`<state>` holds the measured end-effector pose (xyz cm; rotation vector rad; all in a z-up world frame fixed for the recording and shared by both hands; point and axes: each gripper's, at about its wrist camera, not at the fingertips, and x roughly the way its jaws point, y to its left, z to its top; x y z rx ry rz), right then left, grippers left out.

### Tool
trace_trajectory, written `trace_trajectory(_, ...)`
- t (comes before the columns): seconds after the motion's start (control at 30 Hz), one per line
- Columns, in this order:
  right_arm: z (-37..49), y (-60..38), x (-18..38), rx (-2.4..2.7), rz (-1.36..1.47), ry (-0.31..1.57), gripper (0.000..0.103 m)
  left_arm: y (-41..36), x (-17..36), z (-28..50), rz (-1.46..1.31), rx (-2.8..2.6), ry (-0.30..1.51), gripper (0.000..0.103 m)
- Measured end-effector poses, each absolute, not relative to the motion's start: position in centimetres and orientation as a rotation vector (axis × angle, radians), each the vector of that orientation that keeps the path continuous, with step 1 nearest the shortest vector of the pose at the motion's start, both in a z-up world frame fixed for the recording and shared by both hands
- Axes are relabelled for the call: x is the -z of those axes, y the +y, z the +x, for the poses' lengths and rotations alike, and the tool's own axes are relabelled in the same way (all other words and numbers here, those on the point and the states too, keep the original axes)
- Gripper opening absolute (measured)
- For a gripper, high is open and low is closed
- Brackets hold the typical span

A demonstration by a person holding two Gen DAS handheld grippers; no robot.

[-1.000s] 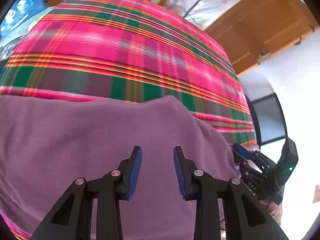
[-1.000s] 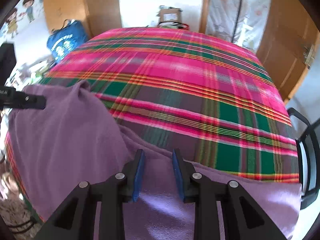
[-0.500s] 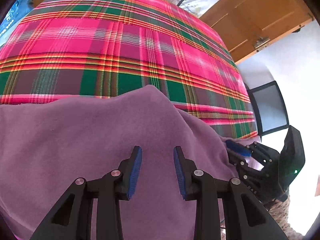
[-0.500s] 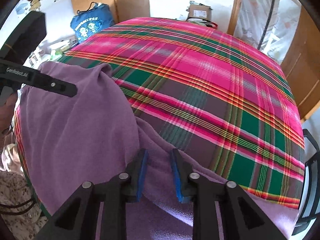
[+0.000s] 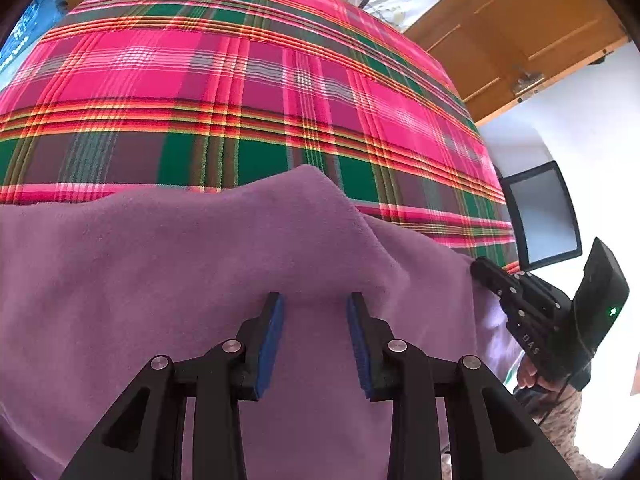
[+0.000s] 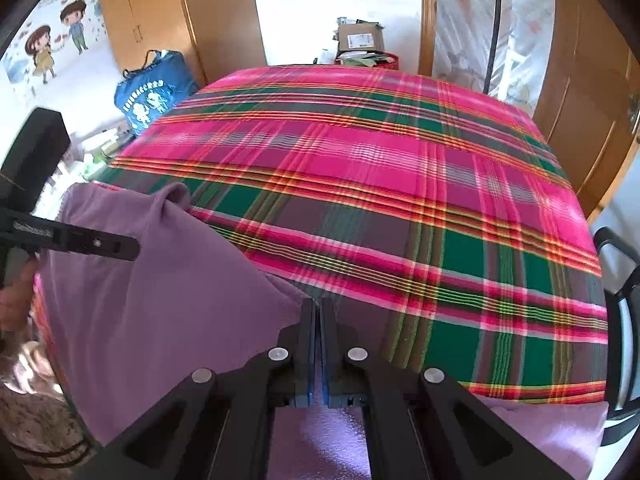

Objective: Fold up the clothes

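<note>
— Looking at the right gripper (image 6: 319,312) first: what has it got?

— Its jaws are pressed together, with an edge of the purple cloth (image 6: 160,304) pinched between the blue pads. In the left wrist view the same gripper (image 5: 486,271) bites the cloth's right edge, and the letters "DAS" can be read on its black body.

— And the left gripper (image 5: 315,308)?

— Partly open, its jaws standing apart over the purple cloth (image 5: 200,280). The fabric lies under and between the blue pads (image 5: 272,336), but whether they touch it I cannot tell. From the right wrist view its black finger (image 6: 80,240) reaches across the cloth's left part; the small white print on it is too blurred to read.

— How does the cloth look?

— Plain, soft, fleecy purple, no pattern. It is bunched into a raised hump ahead of the left gripper and drapes over the near edge of the bed.

— What lies beyond?

— A plaid blanket (image 6: 400,200), pink, green and grey with orange lines, covers the bed. Past the far corner sits a blue bag (image 6: 154,92) with pale lettering I cannot make out, and a cardboard box (image 6: 360,38) with a white label.
</note>
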<state>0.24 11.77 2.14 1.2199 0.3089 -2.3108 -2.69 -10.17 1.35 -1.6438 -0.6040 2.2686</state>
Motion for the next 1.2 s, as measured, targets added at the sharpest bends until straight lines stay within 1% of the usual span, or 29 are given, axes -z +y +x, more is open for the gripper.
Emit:
trace_trajectory(0.13,0.0,11.6,-1.6,2.294,1.253,0.287,0.002,-10.2,-1.3,-2.6,-1.642,-2.269,-0.605,0.033)
trace_trajectory(0.3,-0.1,11.4,-1.2,2.32,1.27,0.306,0.003,-10.7,-1.3,-2.3,-1.643,-2.274,-0.61,0.033)
trace_trajectory(0.4,0.0,11.3,-1.8,2.35,1.253,0.304,0.006,-11.6,-1.6,-1.7,-1.639,-2.307,-0.621,0.033)
trace_trajectory(0.57,1.4,10.8,-3.4,2.368,1.185,0.28,0.009,-15.1,-1.8,-0.1,-1.631,-2.381,-0.707,0.033)
trace_trajectory(0.87,5.0,7.8,-3.0,2.27,1.137,0.25,0.01,-21.0,-1.7,4.0,-1.6,-2.497,-0.885,0.033)
trace_trajectory(1.07,8.0,4.3,-3.3,2.191,1.031,0.277,0.012,-24.7,-1.6,7.4,-1.576,-2.573,-0.978,0.033)
trace_trajectory(1.2,9.9,1.7,-2.1,2.127,1.018,0.355,0.012,-25.7,-1.3,8.7,-1.567,-2.578,-1.009,0.033)
